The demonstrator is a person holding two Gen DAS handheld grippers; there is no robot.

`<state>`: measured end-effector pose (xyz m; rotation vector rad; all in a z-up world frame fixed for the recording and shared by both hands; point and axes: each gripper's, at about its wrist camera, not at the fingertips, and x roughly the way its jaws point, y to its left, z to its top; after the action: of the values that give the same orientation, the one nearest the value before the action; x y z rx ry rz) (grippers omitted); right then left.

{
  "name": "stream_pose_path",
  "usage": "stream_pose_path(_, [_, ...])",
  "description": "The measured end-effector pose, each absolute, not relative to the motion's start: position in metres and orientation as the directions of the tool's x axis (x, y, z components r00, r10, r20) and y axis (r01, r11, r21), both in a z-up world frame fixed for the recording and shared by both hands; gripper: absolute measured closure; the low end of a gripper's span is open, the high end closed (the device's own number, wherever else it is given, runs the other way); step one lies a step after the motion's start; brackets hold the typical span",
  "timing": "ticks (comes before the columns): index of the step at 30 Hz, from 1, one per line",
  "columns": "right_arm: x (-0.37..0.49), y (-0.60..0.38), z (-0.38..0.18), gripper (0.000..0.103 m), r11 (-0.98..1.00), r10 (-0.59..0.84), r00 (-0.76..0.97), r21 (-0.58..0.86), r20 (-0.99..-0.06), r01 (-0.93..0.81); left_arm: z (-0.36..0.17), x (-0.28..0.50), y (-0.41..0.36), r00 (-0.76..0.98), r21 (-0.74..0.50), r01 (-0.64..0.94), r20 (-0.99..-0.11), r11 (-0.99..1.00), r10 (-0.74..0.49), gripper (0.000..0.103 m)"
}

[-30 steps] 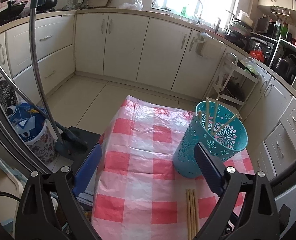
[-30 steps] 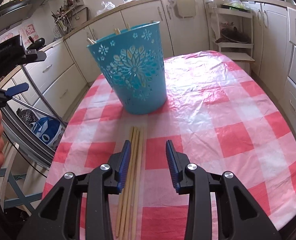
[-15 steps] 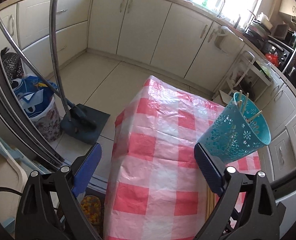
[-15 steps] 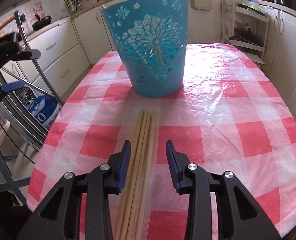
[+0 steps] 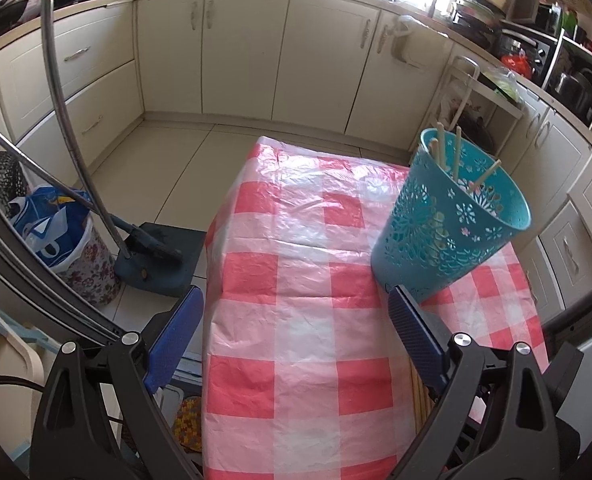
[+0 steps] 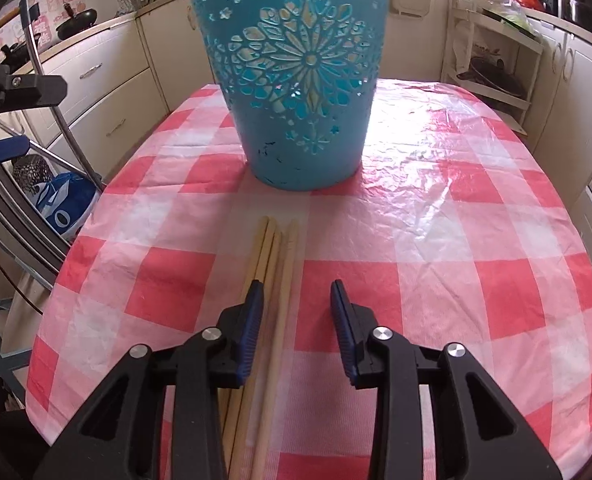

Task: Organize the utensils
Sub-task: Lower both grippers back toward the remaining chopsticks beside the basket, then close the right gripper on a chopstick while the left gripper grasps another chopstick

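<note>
A teal cut-out basket (image 6: pixel 296 80) stands on the red-and-white checked tablecloth (image 6: pixel 436 240), and several wooden chopsticks (image 5: pixel 456 152) stick out of its top. Several more chopsticks (image 6: pixel 271 264) lie side by side on the cloth in front of it. My right gripper (image 6: pixel 296 300) is low over them with its jaws closing. The rightmost stick runs between the jaws, and the pads do not press it. My left gripper (image 5: pixel 296 332) hangs wide open over the table's left part with nothing between its fingers. Its right finger hides most of the lying chopsticks (image 5: pixel 418 396).
The table's left edge (image 5: pixel 215 280) drops to a tiled floor with a dustpan and broom (image 5: pixel 155 256) and a flowered bin (image 5: pixel 83 256) holding a blue bag. Cream cabinets (image 5: pixel 247 52) line the walls. A white rack (image 6: pixel 496 60) stands beyond the table.
My right gripper has moved in lower over the lying chopsticks and its jaws have narrowed. The left gripper has sunk and tilted, still open, and the basket now sits further right in its view.
</note>
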<state>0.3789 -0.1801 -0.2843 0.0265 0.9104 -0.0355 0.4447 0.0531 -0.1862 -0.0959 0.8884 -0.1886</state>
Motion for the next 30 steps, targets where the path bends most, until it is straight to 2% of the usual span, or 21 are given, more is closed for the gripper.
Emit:
stream_pose_path(1, [0.380,-0.178,-0.284,0.078,1.000,-0.019,0.609,-0.001,-0.793,0.031,-0.188,0.444,0.051,0.612,-0.157,0.131,-0.764,0.979,-0.204,0.014])
stream_pose_path(3, [0.381,-0.177,-0.286,0.090,1.000,-0.025,0.601,-0.022,-0.799,0.012,-0.194,0.442,0.040,0.598,-0.139,0.158,-0.774,0.978,-0.206,0.014])
stream_pose_path(7, [0.376,-0.188,-0.285,0.090,0.999,-0.014,0.601,-0.032,-0.799,-0.019,-0.209,0.434,0.010,0.564,-0.088,0.235,-0.799,0.968,-0.209,0.014])
stream_pose_path(11, [0.371,-0.211,-0.284,0.088,0.993,0.119,0.596,0.111,-0.794,-0.050,-0.227,0.426,-0.016,0.524,-0.054,0.301,-0.825,0.952,-0.212,0.014])
stream_pose_path(12, [0.369,-0.216,-0.282,0.084,0.990,0.133,0.603,0.134,-0.786,-0.044,-0.230,0.425,-0.021,0.518,-0.048,0.308,-0.829,0.950,-0.210,0.014])
stream_pose_path(15, [0.367,-0.231,-0.279,0.084,0.984,0.146,0.622,0.179,-0.770,-0.009,-0.239,0.426,-0.030,0.500,-0.039,0.315,-0.842,0.948,-0.201,0.014])
stream_pose_path(22, [0.375,-0.218,-0.282,0.084,0.994,0.106,0.603,0.091,-0.790,-0.055,-0.254,0.431,-0.032,0.483,-0.025,0.300,-0.858,0.954,-0.174,0.014])
stream_pose_path(25, [0.379,-0.208,-0.284,0.086,0.997,0.060,0.600,0.014,-0.798,-0.081,-0.260,0.433,-0.036,0.471,-0.012,0.307,-0.867,0.952,-0.163,0.014])
stream_pose_path(30, [0.380,-0.211,-0.284,0.094,0.993,0.055,0.581,-0.017,-0.812,-0.118,-0.270,0.430,-0.048,0.459,0.011,0.337,-0.875,0.941,-0.154,0.014])
